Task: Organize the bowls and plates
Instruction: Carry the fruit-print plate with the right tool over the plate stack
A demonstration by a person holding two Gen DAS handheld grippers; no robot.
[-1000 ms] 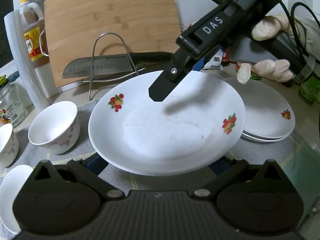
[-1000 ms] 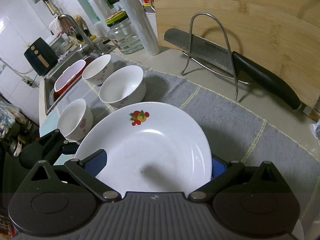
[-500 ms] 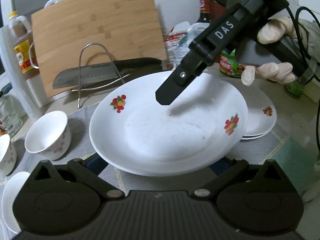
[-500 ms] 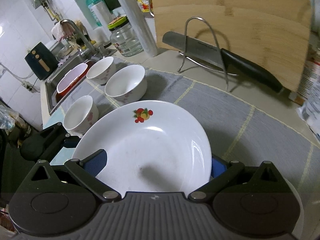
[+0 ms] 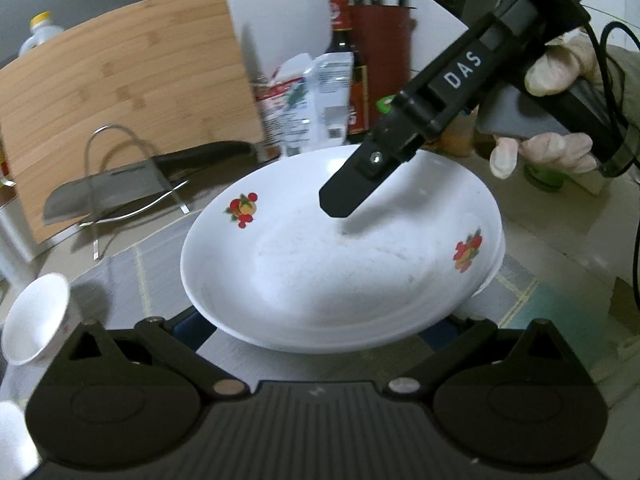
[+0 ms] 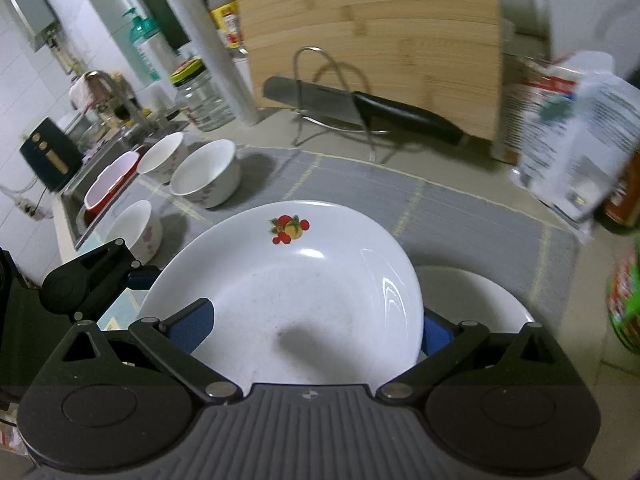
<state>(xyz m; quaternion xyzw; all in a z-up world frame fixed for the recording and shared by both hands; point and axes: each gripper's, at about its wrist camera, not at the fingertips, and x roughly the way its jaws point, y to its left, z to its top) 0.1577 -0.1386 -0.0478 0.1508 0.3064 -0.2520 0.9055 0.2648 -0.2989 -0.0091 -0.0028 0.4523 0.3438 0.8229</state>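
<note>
A white plate with fruit prints [image 5: 340, 264] is held in the air between both grippers, and it also shows in the right wrist view [image 6: 296, 304]. My left gripper [image 5: 320, 324] grips its near rim. My right gripper [image 6: 316, 324] grips the opposite rim; its finger [image 5: 360, 184] lies over the plate. A stack of white plates [image 6: 480, 300] sits under the right edge of the held plate. Three white bowls [image 6: 206, 178] [image 6: 160, 158] [image 6: 136, 230] stand on the grey mat at the left.
A bamboo cutting board [image 6: 372, 40] leans at the back behind a wire rack holding a cleaver [image 6: 360, 106]. Bottles and packets [image 5: 316, 100] stand at the back right. A glass jar [image 6: 202, 96] and a sink [image 6: 108, 168] are at the left.
Both grippers have carried the plate to the right, over the stack of plates. The bowls have slid toward the left edge of the left wrist view.
</note>
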